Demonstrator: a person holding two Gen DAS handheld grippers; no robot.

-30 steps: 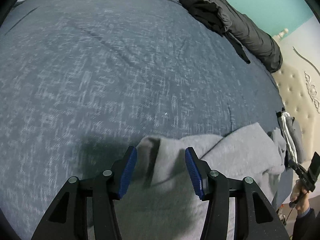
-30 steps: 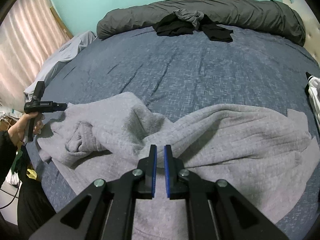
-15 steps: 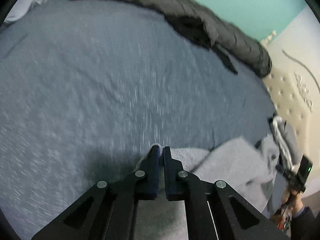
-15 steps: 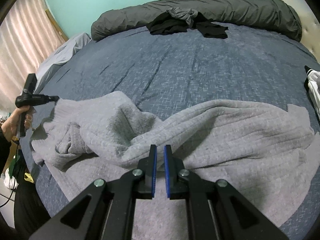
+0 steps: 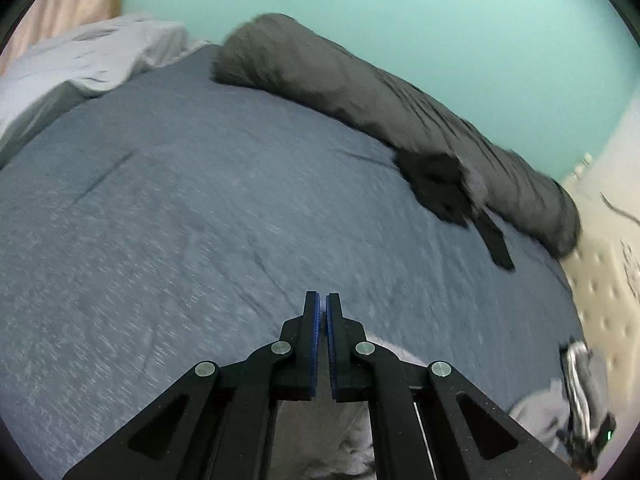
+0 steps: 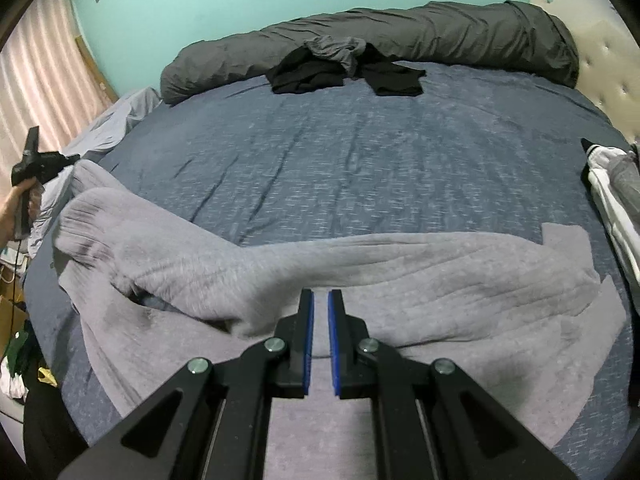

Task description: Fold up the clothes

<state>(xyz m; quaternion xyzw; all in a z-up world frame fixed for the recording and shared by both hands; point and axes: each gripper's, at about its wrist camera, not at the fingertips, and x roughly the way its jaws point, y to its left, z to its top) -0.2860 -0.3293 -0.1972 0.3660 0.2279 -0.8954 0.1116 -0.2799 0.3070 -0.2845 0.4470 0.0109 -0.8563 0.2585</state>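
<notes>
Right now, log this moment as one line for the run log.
task: fold clothes | left gripper: shut on sleeve of grey knit sweater, pulling outward | right gripper: shut over sweater | surface: blue bedspread

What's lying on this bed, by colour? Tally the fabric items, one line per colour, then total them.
Light grey: 1, the sweater
Black: 2, the left black garment and the right black garment
Mid grey: 1, the crumpled grey garment
Dark grey: 1, the rolled duvet
White: 1, the striped white garment, partly out of view
Total: 6
</notes>
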